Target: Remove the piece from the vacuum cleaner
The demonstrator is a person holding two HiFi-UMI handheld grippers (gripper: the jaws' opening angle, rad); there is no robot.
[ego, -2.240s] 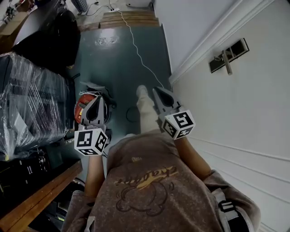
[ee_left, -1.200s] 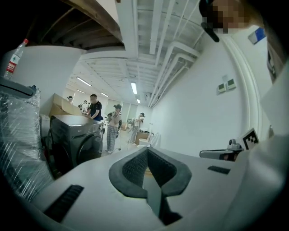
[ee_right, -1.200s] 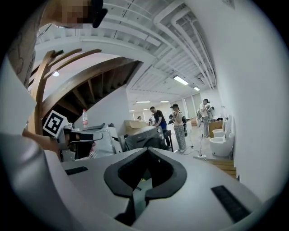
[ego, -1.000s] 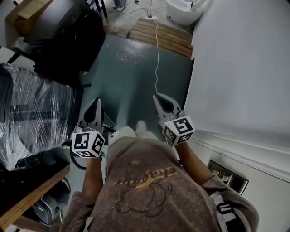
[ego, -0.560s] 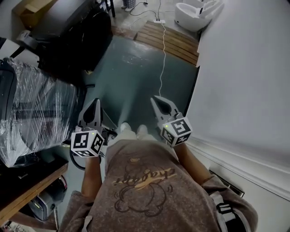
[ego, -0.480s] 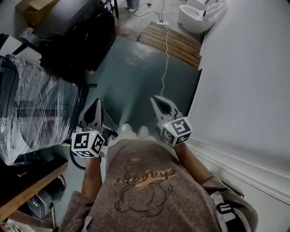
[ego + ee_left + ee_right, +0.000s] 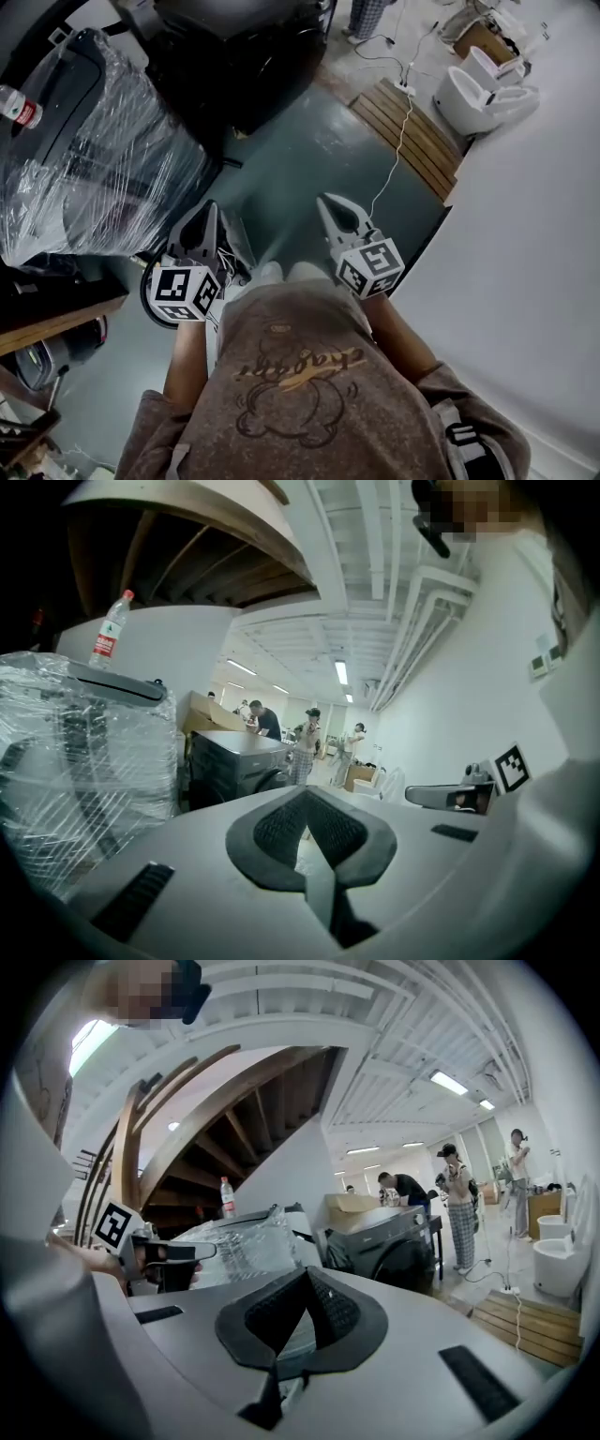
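Both grippers are held out in front of the person's chest over the grey-green floor. My left gripper point(image 7: 210, 208) is shut with nothing between its jaws, and so is my right gripper point(image 7: 328, 200). The left gripper view point(image 7: 307, 793) and the right gripper view point(image 7: 304, 1272) look out across the room, not at any piece. A rounded grey appliance point(image 7: 39, 356), perhaps the vacuum cleaner, sits at the lower left, partly hidden under a wooden shelf point(image 7: 56, 323). A black hose-like loop point(image 7: 148, 281) lies just left of the left gripper.
A plastic-wrapped dark appliance point(image 7: 94, 159) with a water bottle point(image 7: 19, 108) on it stands at the left. A black machine point(image 7: 244, 47) is ahead. Wooden boards point(image 7: 412, 131), a white cable point(image 7: 389, 178) and a white toilet point(image 7: 483, 89) lie ahead right. A white wall point(image 7: 525, 281) runs along the right. Several people point(image 7: 459, 1204) stand far off.
The head view has swung round, so the wrapped appliance and boards have shifted and the wall plate has left view. Both grippers keep their place before the chest, still shut.
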